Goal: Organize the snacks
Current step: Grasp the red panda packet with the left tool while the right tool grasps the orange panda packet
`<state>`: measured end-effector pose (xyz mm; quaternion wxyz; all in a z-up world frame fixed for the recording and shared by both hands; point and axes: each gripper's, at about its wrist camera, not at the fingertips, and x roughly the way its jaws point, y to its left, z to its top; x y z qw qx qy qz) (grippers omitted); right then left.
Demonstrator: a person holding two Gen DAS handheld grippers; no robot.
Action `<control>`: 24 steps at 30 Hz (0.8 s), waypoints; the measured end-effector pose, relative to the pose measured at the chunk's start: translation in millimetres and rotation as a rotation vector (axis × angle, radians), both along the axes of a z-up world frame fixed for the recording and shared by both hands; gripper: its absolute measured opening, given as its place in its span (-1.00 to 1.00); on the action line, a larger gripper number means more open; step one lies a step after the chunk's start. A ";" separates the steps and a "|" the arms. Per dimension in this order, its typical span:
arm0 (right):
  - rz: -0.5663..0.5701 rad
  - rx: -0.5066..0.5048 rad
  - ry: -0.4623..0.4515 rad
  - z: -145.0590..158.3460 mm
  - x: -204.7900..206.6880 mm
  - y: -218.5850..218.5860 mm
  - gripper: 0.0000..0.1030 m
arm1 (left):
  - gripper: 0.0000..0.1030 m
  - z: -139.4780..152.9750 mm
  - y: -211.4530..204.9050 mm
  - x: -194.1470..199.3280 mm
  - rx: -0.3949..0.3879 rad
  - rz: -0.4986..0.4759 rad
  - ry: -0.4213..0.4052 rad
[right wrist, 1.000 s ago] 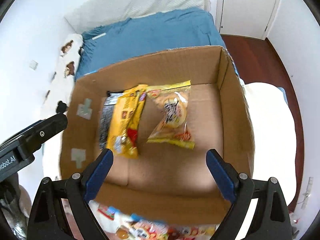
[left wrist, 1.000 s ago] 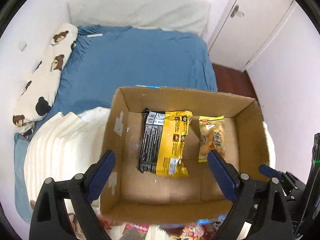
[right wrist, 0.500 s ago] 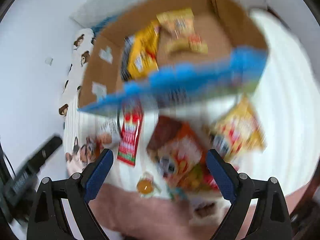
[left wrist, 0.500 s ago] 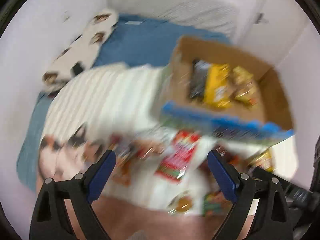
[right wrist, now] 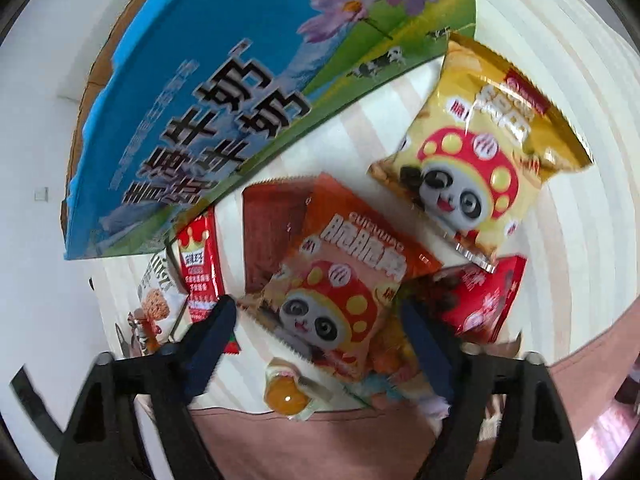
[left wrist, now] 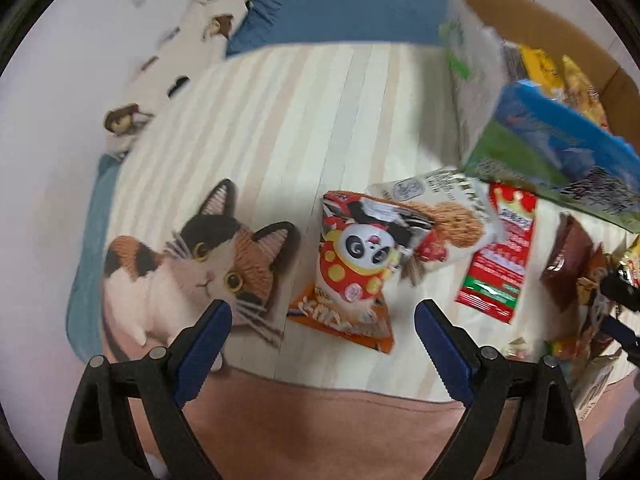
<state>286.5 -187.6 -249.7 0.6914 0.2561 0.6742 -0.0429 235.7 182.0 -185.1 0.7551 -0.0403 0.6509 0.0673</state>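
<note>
Snack packs lie scattered on a striped blanket in front of a cardboard box with a blue printed side. My left gripper hangs open just above an orange panda pack; a white cookie pack and a red pack lie to its right. My right gripper straddles another orange panda pack, its jaws closing with the pack between them and gaps still showing at both pads. A yellow panda pack lies beyond, a red pack on the right, a jelly cup near the fingers.
The blanket carries a cat picture at the left and a pink border in front. A bear-print pillow and blue sheet lie behind. Yellow packs sit inside the box. My right gripper's tips show at the left view's right edge.
Both grippers swung from above the open box down to the snacks in front of it. The right jaws have narrowed around the orange panda pack; the left jaws kept their width.
</note>
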 end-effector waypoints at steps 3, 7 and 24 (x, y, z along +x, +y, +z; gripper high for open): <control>-0.039 -0.015 0.017 -1.1 -9.2 -1.2 0.57 | 0.82 -27.2 6.7 13.5 -0.063 -0.021 0.057; -0.160 0.038 0.045 -15.5 -14.1 -14.2 0.57 | 0.82 -51.7 11.1 24.5 -0.148 -0.012 0.095; 0.454 -0.290 0.038 -29.4 -2.0 83.1 0.17 | 0.82 -69.2 37.7 17.1 -0.248 0.007 0.086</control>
